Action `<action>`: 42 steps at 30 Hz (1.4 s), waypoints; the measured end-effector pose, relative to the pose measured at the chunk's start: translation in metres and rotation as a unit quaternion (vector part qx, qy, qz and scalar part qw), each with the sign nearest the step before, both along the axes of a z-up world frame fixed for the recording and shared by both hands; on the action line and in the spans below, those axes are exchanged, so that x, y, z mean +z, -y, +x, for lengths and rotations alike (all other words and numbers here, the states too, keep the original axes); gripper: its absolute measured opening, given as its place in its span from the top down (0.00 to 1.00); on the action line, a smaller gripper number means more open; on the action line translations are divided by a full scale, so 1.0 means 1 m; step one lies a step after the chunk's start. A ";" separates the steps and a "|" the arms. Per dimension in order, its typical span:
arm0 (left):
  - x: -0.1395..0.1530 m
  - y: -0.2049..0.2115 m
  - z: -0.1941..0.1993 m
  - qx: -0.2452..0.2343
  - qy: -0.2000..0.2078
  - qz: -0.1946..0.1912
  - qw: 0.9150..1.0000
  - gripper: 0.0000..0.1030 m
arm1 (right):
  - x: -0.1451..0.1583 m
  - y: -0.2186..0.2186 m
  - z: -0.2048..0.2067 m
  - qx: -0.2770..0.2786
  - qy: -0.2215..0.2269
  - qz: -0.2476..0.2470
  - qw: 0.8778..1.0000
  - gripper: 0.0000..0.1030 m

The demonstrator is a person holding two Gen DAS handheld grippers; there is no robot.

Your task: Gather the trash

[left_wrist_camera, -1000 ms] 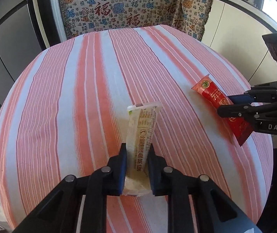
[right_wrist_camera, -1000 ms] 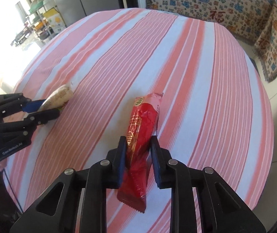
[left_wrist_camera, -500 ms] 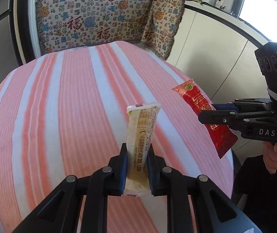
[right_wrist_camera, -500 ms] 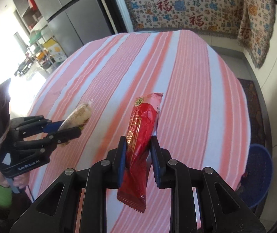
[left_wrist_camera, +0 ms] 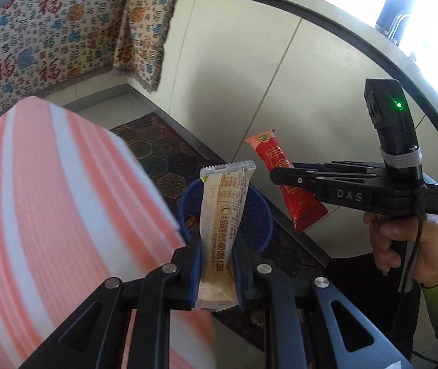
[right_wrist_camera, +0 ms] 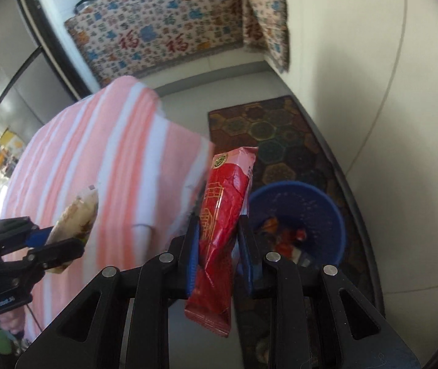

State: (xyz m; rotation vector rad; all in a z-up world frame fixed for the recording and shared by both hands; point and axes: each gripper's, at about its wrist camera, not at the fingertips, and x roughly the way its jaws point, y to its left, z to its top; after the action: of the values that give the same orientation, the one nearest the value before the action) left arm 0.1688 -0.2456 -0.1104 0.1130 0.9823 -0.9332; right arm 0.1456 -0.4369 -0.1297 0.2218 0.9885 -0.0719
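While the left gripper (left_wrist_camera: 217, 253) clamps the beige wrapper (left_wrist_camera: 223, 215) and the right gripper (right_wrist_camera: 219, 246) the red wrapper (right_wrist_camera: 223, 224), centre each over the blue basket (right_wrist_camera: 326, 196) before releasing.

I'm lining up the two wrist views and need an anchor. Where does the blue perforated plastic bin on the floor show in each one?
Left wrist view: the blue perforated plastic bin sits at centre, on the floor past the table edge, largely hidden behind the beige snack wrapper.
Right wrist view: the bin is right of centre, beside the red snack wrapper, with scraps inside.
Shared landmark: the dark hexagon-patterned floor mat it stands on.
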 end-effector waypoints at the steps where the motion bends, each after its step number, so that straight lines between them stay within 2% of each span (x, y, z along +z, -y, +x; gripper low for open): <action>1: -0.008 0.020 -0.002 -0.006 -0.004 0.005 1.000 0.83 | -0.008 0.014 0.000 -0.014 -0.004 0.001 1.000 0.77; 7: -0.066 0.105 0.009 -0.014 -0.043 0.028 0.999 0.83 | -0.053 0.071 0.011 -0.056 -0.022 0.019 0.998 0.77; 12: -0.105 0.144 0.034 -0.008 -0.068 0.039 0.997 0.83 | -0.090 0.108 0.024 -0.075 -0.031 0.044 0.996 0.77; 16: -0.124 0.171 0.048 -0.013 -0.067 0.051 0.996 0.82 | -0.119 0.126 0.029 -0.082 -0.041 0.062 0.994 0.77; 18: -0.133 0.174 0.057 -0.016 -0.065 0.054 0.996 0.75 | -0.134 0.134 0.029 -0.087 -0.045 0.079 0.992 0.69; 19: -0.137 0.178 0.059 -0.014 -0.064 0.061 0.996 0.69 | -0.141 0.139 0.030 -0.096 -0.046 0.081 0.991 0.61; 20: -0.141 0.179 0.061 -0.009 -0.063 0.069 0.996 0.58 | -0.146 0.144 0.027 -0.105 -0.045 0.080 0.990 0.46; 21: -0.143 0.180 0.064 -0.003 -0.062 0.072 0.995 0.56 | -0.150 0.148 0.024 -0.115 -0.042 0.082 0.989 0.42; 24: -0.138 0.175 0.066 0.006 -0.060 0.067 0.996 0.56 | -0.152 0.160 0.012 -0.147 -0.039 0.086 0.985 0.40; 27: -0.117 0.164 0.061 0.009 -0.034 0.059 0.998 0.50 | -0.136 0.168 -0.001 -0.170 -0.026 0.072 0.982 0.38; 28: -0.105 0.160 0.057 0.008 -0.018 0.054 0.998 0.48 | -0.126 0.169 -0.005 -0.175 -0.021 0.062 0.982 0.32; 30: -0.083 0.147 0.047 0.013 0.014 0.042 0.999 0.34 | -0.101 0.166 -0.014 -0.180 -0.007 0.039 0.983 0.17; 31: -0.067 0.139 0.040 0.018 0.033 0.035 0.999 0.31 | -0.086 0.162 -0.019 -0.179 0.001 0.031 0.983 0.07; 32: -0.055 0.133 0.034 0.019 0.045 0.029 0.998 0.24 | -0.070 0.158 -0.027 -0.176 0.009 0.022 0.984 0.00; 33: -0.043 0.125 0.028 0.020 0.055 0.023 0.998 0.16 | -0.056 0.152 -0.035 -0.173 0.014 0.014 0.985 0.01; 35: -0.022 0.109 0.013 0.024 0.066 0.015 0.997 0.15 | -0.029 0.139 -0.057 -0.161 0.022 0.004 0.987 0.00; 37: -0.010 0.094 -0.004 0.030 0.062 0.031 0.997 0.11 | -0.006 0.123 -0.083 -0.156 0.029 -0.002 0.987 0.00; 39: -0.003 0.081 -0.019 0.037 0.064 0.044 0.996 0.00 | 0.008 0.108 -0.105 -0.170 0.029 -0.020 0.985 0.00; 41: 0.007 0.067 -0.038 0.055 0.084 0.056 0.993 0.00 | 0.018 0.091 -0.130 -0.196 0.024 -0.047 0.979 0.00; 42: 0.010 0.061 -0.047 0.061 0.094 0.062 0.992 0.00 | 0.021 0.082 -0.138 -0.198 0.026 -0.043 0.979 0.00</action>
State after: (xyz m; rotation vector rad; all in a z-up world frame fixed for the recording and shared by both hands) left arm 0.1220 -0.3068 -0.1000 0.2396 0.8622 -0.7356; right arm 0.0071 -0.5186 -0.1087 0.3370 0.8755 -0.4694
